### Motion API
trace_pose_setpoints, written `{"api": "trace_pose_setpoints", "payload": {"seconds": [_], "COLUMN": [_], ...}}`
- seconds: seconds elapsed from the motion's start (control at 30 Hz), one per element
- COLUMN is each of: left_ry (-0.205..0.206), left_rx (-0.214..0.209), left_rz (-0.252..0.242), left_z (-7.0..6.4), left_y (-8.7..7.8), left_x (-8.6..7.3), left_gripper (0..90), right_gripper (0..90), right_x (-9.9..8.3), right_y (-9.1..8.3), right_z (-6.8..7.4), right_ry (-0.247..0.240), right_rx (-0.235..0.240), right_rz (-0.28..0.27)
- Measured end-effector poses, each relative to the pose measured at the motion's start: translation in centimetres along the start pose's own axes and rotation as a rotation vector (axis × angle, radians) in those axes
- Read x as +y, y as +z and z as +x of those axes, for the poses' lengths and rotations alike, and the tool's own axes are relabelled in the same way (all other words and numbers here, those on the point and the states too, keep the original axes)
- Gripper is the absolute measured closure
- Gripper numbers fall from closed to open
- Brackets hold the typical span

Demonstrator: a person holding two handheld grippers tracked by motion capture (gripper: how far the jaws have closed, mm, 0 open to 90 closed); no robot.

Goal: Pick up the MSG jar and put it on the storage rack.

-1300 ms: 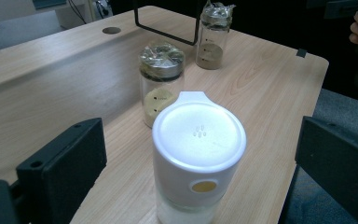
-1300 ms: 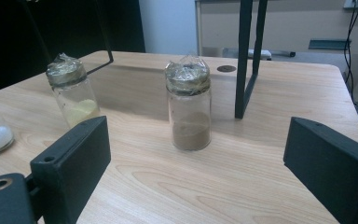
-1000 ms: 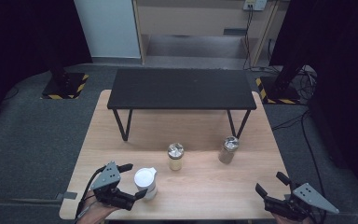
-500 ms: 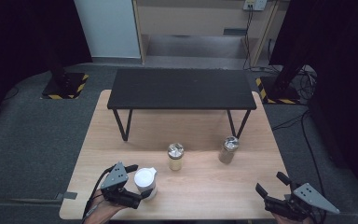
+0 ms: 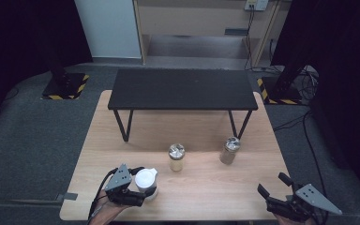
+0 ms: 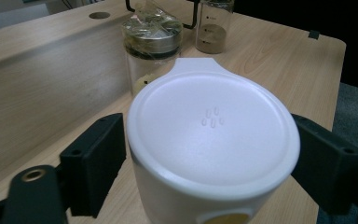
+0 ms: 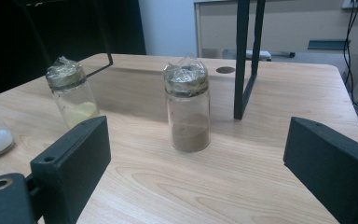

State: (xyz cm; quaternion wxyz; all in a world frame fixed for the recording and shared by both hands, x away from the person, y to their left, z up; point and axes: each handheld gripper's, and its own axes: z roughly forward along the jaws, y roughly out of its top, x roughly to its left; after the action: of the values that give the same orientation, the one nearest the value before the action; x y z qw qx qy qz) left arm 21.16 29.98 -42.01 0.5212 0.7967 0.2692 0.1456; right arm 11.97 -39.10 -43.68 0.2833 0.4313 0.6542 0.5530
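Note:
A white container with a spouted white lid stands near the table's front left. My left gripper is open, with one black jaw on each side of it, close to its wall. Behind it stand a foil-capped jar of yellow powder and, farther right, a foil-capped jar of brown powder. My right gripper is open at the front right corner and holds nothing. It faces the brown jar from some way off.
A low black bench stands on thin legs across the far half of the wooden table; one leg rises just behind the brown jar. Dark floor surrounds the table.
My left gripper has slid right, from beside the white container to a position with its jaws around it. The right gripper and both jars have not moved.

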Motion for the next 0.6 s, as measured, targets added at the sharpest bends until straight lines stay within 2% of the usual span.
{"api": "trace_pose_setpoints", "payload": {"seconds": [0.13,0.37,0.6], "left_ry": [0.021,0.025,0.018], "left_rx": [0.012,0.022,0.019], "left_rz": [-0.027,-0.046,-0.045], "left_z": [-0.36,-0.66,-0.44], "left_y": [-0.04,-0.07,-0.21], "left_x": [-0.59,-1.07,-0.93], "left_gripper": [29.5,29.9,30.0], "right_gripper": [7.9,7.8,7.7], "right_x": [-0.02,-0.02,-0.03], "right_y": [-0.03,-0.01,0.00], "right_z": [-0.01,-0.03,-0.02], "right_ry": [0.001,0.001,0.001], "right_rx": [0.000,0.001,0.000], "right_rz": [-0.001,-0.001,-0.001]}}
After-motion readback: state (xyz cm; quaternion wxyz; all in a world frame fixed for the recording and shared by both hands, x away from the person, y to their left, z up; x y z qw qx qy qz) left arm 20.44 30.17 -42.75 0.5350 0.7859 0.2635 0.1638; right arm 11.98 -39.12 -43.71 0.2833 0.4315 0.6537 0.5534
